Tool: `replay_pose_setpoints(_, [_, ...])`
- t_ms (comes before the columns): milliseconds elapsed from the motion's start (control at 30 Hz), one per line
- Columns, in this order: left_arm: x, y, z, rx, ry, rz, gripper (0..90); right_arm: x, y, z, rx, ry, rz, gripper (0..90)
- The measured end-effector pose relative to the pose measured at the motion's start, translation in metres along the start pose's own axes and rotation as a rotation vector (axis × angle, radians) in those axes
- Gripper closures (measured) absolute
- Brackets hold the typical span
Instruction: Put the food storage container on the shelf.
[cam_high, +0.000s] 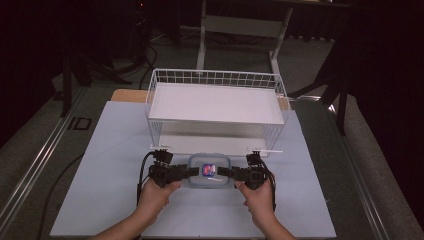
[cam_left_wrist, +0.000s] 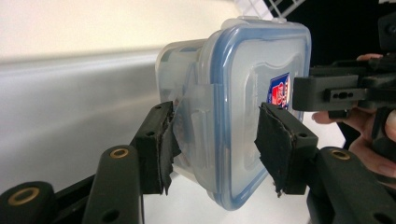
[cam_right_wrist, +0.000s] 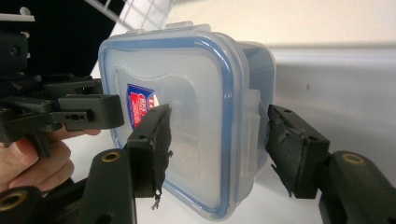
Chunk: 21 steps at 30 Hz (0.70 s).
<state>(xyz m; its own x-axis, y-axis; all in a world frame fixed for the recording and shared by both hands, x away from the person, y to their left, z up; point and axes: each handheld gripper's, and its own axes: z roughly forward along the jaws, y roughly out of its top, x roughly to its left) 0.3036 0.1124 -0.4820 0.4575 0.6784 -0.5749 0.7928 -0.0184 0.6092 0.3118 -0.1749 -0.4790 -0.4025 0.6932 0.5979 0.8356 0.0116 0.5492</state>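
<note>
Container: I've got a clear plastic container (cam_high: 209, 171) with a blue-rimmed lid between my two grippers, at the near middle of the surface (cam_high: 100, 165), just in front of the wire rack (cam_high: 216, 102).
Lid: blue seal all around, a red and blue sticker (cam_left_wrist: 279, 91) on top; in both gripper views the box appears turned on its side, the lid face towards the dark room.
Left gripper: my left gripper (cam_high: 192, 172) comes in from the left of the high view, and its jaws are clamped on the container (cam_left_wrist: 238, 107). In the left gripper view one pad (cam_left_wrist: 167, 140) presses on the body side by the lid latch, the other pad (cam_left_wrist: 273, 140) sits on the lid face.
Right gripper: my right gripper (cam_high: 223, 172) comes in from the opposite side. In the right gripper view one pad (cam_right_wrist: 159, 140) lies flat on the lid of the container (cam_right_wrist: 187, 121), the other pad (cam_right_wrist: 287, 144) is at the body side just beside the latch; I read those jaws as closed on the box too.
Hands: left hand (cam_high: 156, 195) and right hand (cam_high: 257, 196) grip the handles, forearms entering from the bottom edge.
Rack: white, wire-sided, with a flat white shelf on top and an open space beneath.
Surroundings: pale blue surface, grey floor (cam_high: 30, 145) beside it, a dark room behind.
</note>
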Motion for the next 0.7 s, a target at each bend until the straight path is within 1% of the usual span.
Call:
replay_pose_setpoints(167, [0.008, 0.011, 0.008, -0.027, 0.000, 0.003, 48.9, -0.005, 0.013, 0.005, -0.023, -0.008, -0.010, 41.8])
replay_pose_setpoints(233, [0.011, 0.013, 0.011, -0.046, -0.002, 0.007, 48.8, -0.008, 0.017, 0.008, -0.029, -0.010, -0.015, 41.8])
replay_pose_setpoints(367, [0.015, 0.014, 0.019, -0.063, 0.006, 0.001, 48.9, -0.017, 0.022, 0.013, -0.041, -0.006, -0.024, 41.7])
replay_pose_setpoints(433, [0.018, 0.016, 0.024, -0.074, 0.010, 0.002, 48.9, -0.023, 0.023, 0.016, -0.049, 0.003, -0.006, 41.7])
replay_pose_setpoints(500, [0.021, 0.018, 0.029, -0.086, 0.004, 0.006, 48.8, -0.026, 0.025, 0.018, -0.059, -0.002, -0.018, 41.7])
replay_pose_setpoints(533, [0.022, 0.018, 0.031, -0.091, 0.002, -0.007, 48.8, -0.027, 0.027, 0.019, -0.060, -0.007, -0.019, 41.7])
replay_pose_setpoints(600, [0.024, 0.020, 0.034, -0.106, 0.008, 0.014, 48.6, -0.030, 0.030, 0.021, -0.067, -0.012, -0.030, 41.6])
replay_pose_setpoints(633, [0.026, 0.022, 0.035, -0.105, 0.006, 0.009, 48.6, -0.032, 0.031, 0.022, -0.071, -0.009, -0.028, 41.7])
replay_pose_setpoints(700, [0.030, 0.025, 0.038, -0.117, -0.002, 0.012, 48.5, -0.033, 0.034, 0.024, -0.080, -0.017, -0.028, 41.6])
